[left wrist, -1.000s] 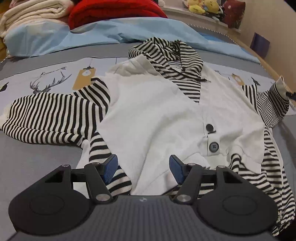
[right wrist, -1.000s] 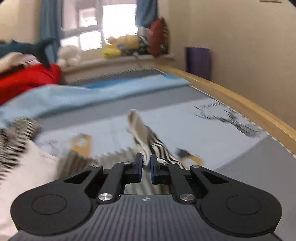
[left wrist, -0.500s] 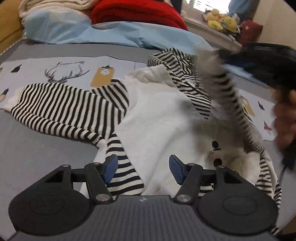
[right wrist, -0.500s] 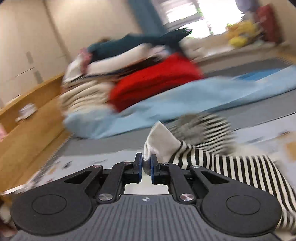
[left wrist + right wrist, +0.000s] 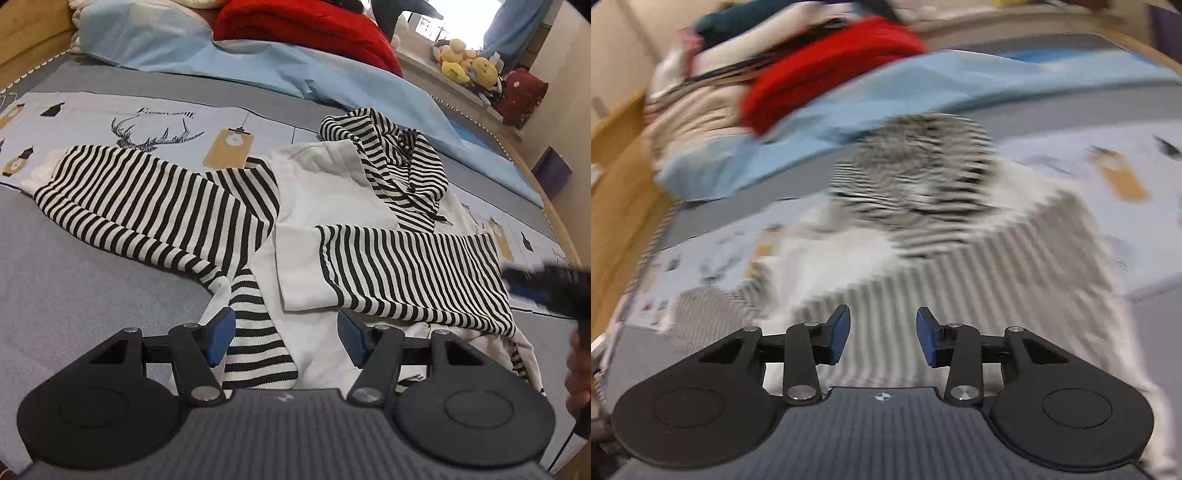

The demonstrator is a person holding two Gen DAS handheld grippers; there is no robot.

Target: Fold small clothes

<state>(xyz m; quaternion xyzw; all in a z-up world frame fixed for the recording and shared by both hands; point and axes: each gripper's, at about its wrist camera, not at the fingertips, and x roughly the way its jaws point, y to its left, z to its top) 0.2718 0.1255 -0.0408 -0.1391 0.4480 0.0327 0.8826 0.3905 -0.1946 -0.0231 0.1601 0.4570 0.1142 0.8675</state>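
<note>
A small white hooded top [image 5: 317, 199] with black-and-white striped sleeves and hood lies flat on the bed. Its right sleeve [image 5: 413, 269] is folded across the white chest; the left sleeve [image 5: 147, 199] stretches out to the left. My left gripper [image 5: 284, 334] hovers open over the hem, nothing between its blue pads. My right gripper [image 5: 882, 334] hangs over the folded sleeve [image 5: 923, 288], which is blurred in the right wrist view. Its jaws are opening with nothing pinched. The right gripper [image 5: 532, 288] also shows as a dark blur at the right edge of the left wrist view.
The bed sheet [image 5: 92, 280] is grey with light blue printed panels. A light blue blanket [image 5: 258, 62], a red blanket [image 5: 303, 29] and folded bedding lie at the head. Plush toys [image 5: 465, 62] sit on the sill. A wooden bed frame [image 5: 617, 206] borders the bed.
The right gripper carried the striped sleeve across the chest, let it go and stands open. The sleeve now lies flat on the white front. The left gripper's view shifted slightly and rolled.
</note>
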